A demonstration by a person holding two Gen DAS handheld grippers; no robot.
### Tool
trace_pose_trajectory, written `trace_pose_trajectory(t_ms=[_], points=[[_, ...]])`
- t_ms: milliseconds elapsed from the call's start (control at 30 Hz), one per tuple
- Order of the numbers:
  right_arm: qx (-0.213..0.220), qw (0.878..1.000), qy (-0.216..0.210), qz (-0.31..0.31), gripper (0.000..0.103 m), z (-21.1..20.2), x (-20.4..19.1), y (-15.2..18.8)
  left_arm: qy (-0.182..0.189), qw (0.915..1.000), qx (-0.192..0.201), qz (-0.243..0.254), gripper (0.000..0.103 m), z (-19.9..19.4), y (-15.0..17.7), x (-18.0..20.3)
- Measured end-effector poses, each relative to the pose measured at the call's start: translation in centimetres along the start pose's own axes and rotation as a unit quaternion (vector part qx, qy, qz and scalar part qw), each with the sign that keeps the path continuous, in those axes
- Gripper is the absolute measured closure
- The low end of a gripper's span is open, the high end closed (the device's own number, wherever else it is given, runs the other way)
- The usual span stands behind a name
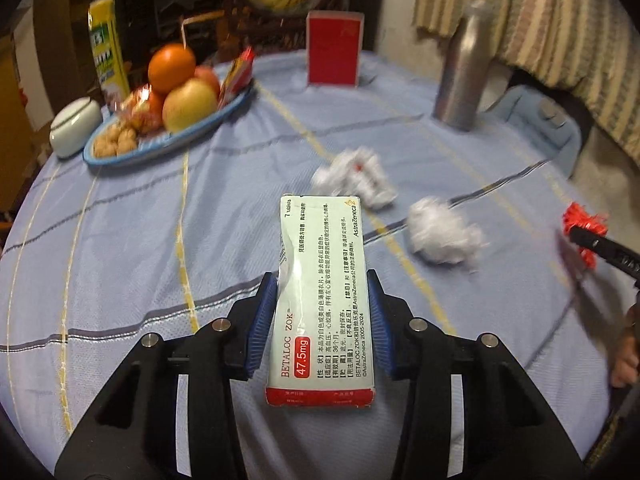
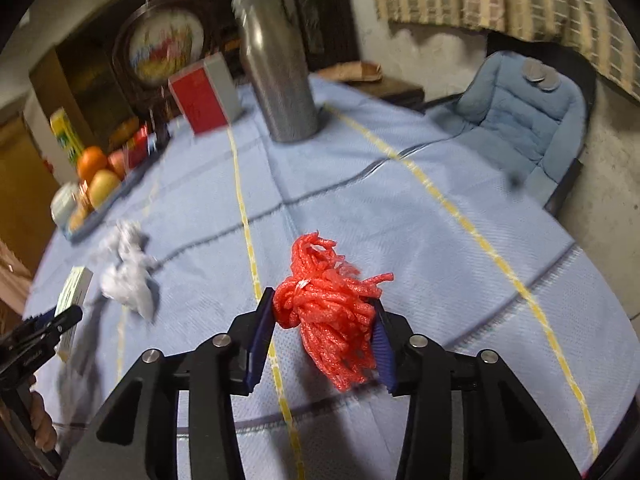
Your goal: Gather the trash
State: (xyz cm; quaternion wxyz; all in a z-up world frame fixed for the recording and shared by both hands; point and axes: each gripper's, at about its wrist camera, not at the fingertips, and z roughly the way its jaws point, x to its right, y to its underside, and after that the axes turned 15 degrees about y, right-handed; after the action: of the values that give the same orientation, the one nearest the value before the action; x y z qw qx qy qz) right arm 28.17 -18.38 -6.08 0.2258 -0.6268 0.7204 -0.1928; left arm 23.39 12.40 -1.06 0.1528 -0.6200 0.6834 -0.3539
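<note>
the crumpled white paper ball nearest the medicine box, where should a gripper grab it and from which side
Both grippers are full now: the left gripper holds the medicine box, the right gripper the red foam net. Once one is free, come down from above on the crumpled paper ball and pinch across its lumpy middle; it lies loose on the tablecloth with bare cloth on most sides.

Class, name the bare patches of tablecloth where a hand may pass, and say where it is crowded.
Free: the cloth between the fruit plate and the medicine box, and between the steel bottle and the chair. Crowded: around the crumpled tissues.
</note>
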Motion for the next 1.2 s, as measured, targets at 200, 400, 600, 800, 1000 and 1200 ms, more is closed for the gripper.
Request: trace_pose_trajectory(t_ms=[200,400,600,800,1000,1200], points=[[0.053,0.998,-0.043,0.016,0.059,-6.6,3.4,2.8,0.029,0.9989,0.032,0.019,0.058,-2.9,0.9,2.4],[0.090,0.995,-0.023,0.032,0.058,-11.9,9.6,6.0,0.086,0.9948,0.050,0.021,0.058,-5.0,2.9,5.3],[0.084,0.994,0.032,0.059,0.058,-13.6,16.5,9.9,0.125,0.9900,0.046,0.048,0.058,-5.4,4.8,10.1],[0.057,0.992,0.083,0.081,0.057,-13.0,22.1,13.8,0.164,0.9827,0.029,0.081,0.058,-4.9,5.5,15.4],[0.007,0.987,0.119,0.105,0.052,-10.3,26.4,17.0,0.218,0.9693,0.000,0.113,0.058,-3.1,6.2,21.3],[-0.067,0.974,0.149,0.157,0.029,-6.2,31.0,19.3,0.258,0.9502,-0.052,0.168,0.058,0.2,7.5,28.6]])
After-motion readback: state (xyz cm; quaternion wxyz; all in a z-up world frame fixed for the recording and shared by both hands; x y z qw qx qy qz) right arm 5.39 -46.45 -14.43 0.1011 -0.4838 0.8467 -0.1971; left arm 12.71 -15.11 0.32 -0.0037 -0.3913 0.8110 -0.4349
